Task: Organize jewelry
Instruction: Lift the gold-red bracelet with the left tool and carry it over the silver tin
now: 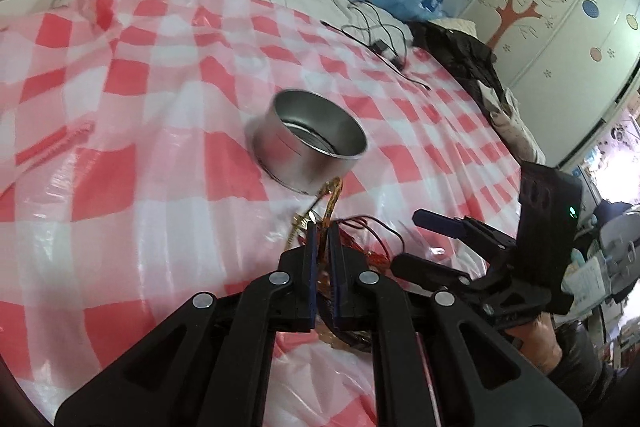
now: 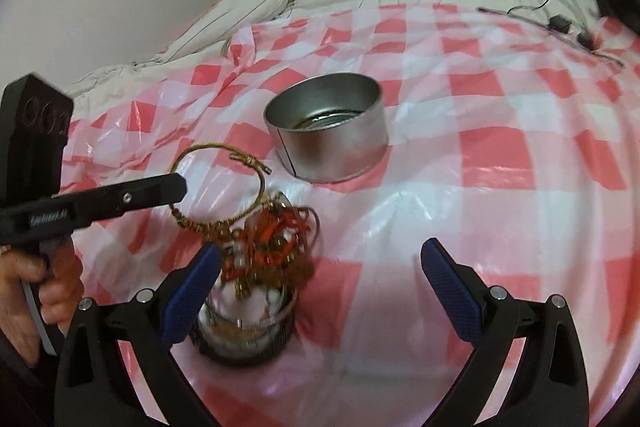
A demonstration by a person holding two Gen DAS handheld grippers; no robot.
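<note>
My left hand-held gripper (image 2: pixel 176 187) pinches the thin gold wire bangle (image 2: pixel 224 183) near the round silver tin (image 2: pixel 326 131); trailing red-and-gold tangle (image 2: pixel 276 239) may snag and tip its glass jar (image 2: pixel 244 323).

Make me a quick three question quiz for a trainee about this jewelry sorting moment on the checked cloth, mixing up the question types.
1. True or false: the right gripper is shut on the gold bangle.
2. What is the left gripper holding? A) the metal tin B) the gold bangle C) a black cable
3. Fill in: the tangle of jewelry spills out of a small clear ____.

Key:
1. False; its jaws stand wide open.
2. B; the bangle is lifted, still snagged in the tangle.
3. Jar.
</note>
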